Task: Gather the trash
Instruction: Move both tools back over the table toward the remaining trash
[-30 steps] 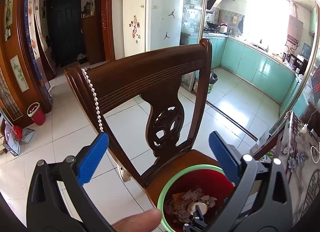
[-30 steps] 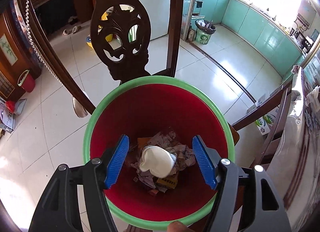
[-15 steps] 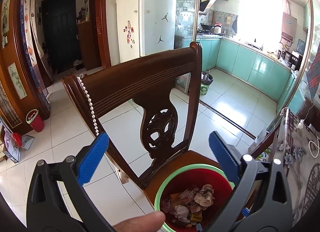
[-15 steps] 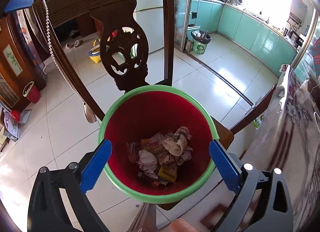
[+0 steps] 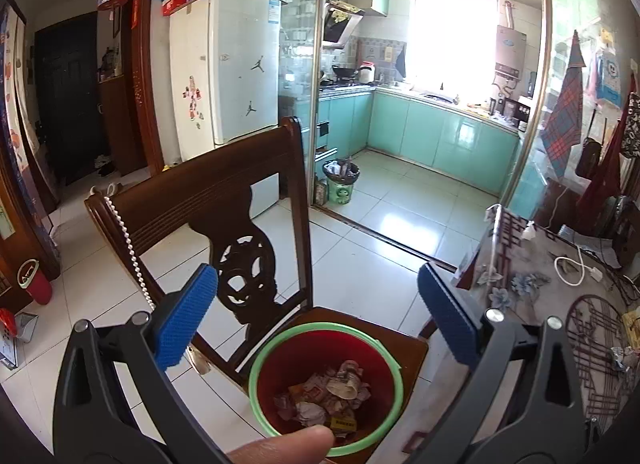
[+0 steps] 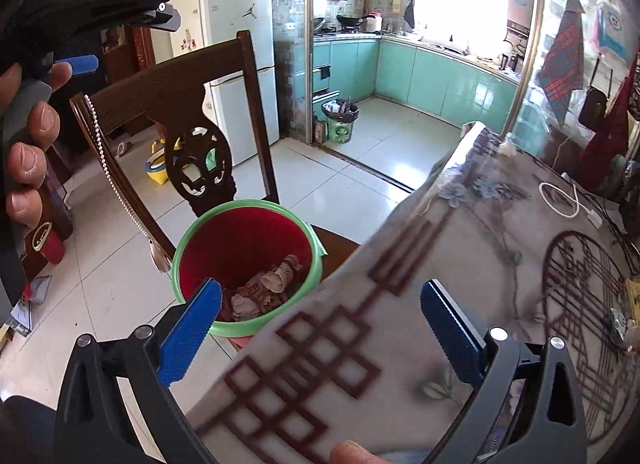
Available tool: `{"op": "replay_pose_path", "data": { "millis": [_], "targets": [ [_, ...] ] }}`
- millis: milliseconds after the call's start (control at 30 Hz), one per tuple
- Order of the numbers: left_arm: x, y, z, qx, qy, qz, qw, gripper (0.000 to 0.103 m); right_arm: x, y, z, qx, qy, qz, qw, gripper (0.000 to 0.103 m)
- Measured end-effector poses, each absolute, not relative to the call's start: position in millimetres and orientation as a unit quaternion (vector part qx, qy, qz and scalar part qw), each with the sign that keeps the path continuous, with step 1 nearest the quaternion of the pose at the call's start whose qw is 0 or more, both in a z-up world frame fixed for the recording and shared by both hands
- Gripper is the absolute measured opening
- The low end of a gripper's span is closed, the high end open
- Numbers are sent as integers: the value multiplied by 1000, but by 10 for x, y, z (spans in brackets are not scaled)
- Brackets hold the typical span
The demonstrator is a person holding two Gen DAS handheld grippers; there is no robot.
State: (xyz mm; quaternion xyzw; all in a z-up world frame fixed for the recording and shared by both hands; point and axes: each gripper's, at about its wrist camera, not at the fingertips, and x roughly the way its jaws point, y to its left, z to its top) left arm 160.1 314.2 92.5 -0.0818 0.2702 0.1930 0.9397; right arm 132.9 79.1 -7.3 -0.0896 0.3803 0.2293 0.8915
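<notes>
A red bin with a green rim [image 5: 326, 380] stands on the seat of a dark wooden chair [image 5: 224, 199]; it holds crumpled paper trash [image 5: 332, 388]. The bin also shows in the right wrist view [image 6: 244, 260]. My left gripper [image 5: 318, 328] is open and empty, above and behind the bin. My right gripper [image 6: 320, 332] is open and empty, over the edge of the patterned tablecloth [image 6: 460, 264], to the right of the bin. A small crumpled scrap [image 6: 620, 326] lies on the table at the far right; it also shows in the left wrist view [image 5: 622, 356].
A white cable [image 6: 560, 199] lies on the table. A bead string [image 5: 128, 252] hangs on the chair's back. A green trash can [image 5: 340, 183] stands at the kitchen doorway. A white fridge [image 5: 224, 71] is behind the chair. A small red bin [image 5: 36, 284] sits on the tiled floor, left.
The right gripper dropped a white crumpled piece into the bin, opened wide, then pulled back and right over the table. The left gripper rose and backed away from the bin.
</notes>
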Motion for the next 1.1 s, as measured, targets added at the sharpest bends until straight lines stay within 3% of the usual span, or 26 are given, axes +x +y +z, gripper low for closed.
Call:
{"op": "replay_pose_path", "data": {
  "millis": [433, 1100],
  "targets": [
    [1486, 1617, 779, -57, 308, 40, 949, 98, 947, -711, 254, -62, 352, 144, 923, 97],
    [1416, -480, 195, 22, 361, -119, 924, 99, 671, -3079, 79, 17, 354, -22, 935, 97]
  ]
}}
